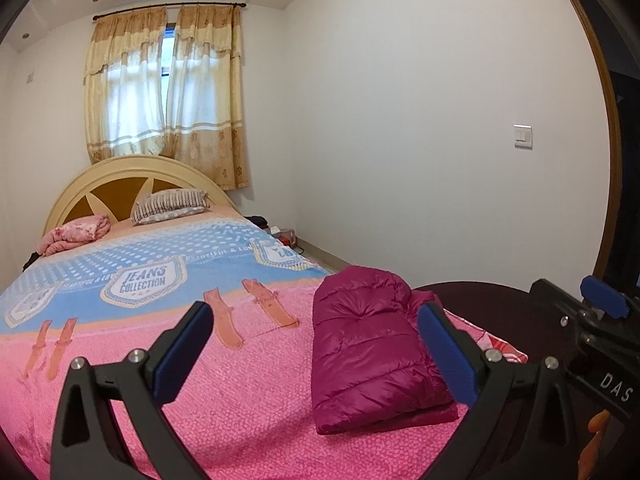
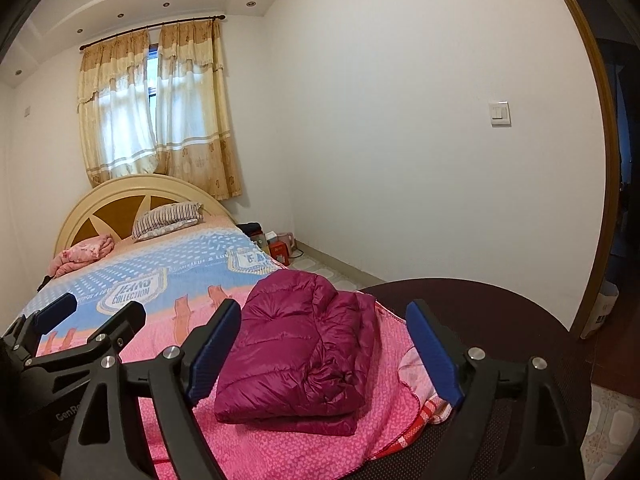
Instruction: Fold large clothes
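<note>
A magenta puffer jacket point(image 1: 372, 352) lies folded into a thick rectangle on the pink bedspread point(image 1: 248, 400), near the bed's right edge. My left gripper point(image 1: 316, 312) hovers over the bed just left of the jacket, open, with nothing between its blue pads. In the right wrist view the jacket point(image 2: 304, 344) sits straight ahead, below my right gripper point(image 2: 324, 312). That gripper is open, its pads apart from the fabric on both sides. The two grippers float side by side: the right gripper point(image 1: 576, 292) shows at the left view's edge, the left gripper point(image 2: 96, 312) at the right view's edge.
A striped pillow point(image 1: 170, 205) and a bundled pink blanket point(image 1: 76, 234) lie by the headboard point(image 1: 120, 184). A dark round mesh object point(image 2: 480, 304) stands against the bed's near right corner. Small items point(image 2: 276, 246) clutter the floor by the wall. A doorway point(image 2: 616, 200) opens at right.
</note>
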Demonstrator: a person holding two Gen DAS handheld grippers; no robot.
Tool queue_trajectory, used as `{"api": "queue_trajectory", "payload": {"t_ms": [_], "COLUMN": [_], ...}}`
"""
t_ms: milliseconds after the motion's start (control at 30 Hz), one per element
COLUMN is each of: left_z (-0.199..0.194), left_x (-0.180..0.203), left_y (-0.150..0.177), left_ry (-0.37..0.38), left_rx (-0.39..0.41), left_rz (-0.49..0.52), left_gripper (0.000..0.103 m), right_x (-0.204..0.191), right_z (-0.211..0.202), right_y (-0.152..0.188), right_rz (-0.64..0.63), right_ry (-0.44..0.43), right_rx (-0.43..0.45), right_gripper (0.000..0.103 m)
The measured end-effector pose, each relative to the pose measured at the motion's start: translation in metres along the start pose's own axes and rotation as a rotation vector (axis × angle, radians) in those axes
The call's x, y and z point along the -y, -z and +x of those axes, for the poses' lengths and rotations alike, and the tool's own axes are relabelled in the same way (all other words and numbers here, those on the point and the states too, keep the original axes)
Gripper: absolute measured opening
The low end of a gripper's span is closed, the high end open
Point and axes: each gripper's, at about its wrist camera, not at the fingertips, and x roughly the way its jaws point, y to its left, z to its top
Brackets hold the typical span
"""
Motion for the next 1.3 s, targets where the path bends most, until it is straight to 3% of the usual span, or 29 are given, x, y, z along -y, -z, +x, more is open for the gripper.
{"api": "queue_trajectory", "payload": {"t_ms": [1300], "left_z": [-0.0004], "left_x": [-0.0034], "left_y": [0.0011], "left_ry": [-0.009], "left_rx": [-0.013], "left_rz": [-0.004], "left_gripper": [0.103], "right_x": [-0.0059], "right_z": [-0.0011], "right_y": [-0.0007], "right_rz": [-0.005], "right_ry": [-0.007], "right_rx": [-0.012], "right_gripper": [0.086]}}
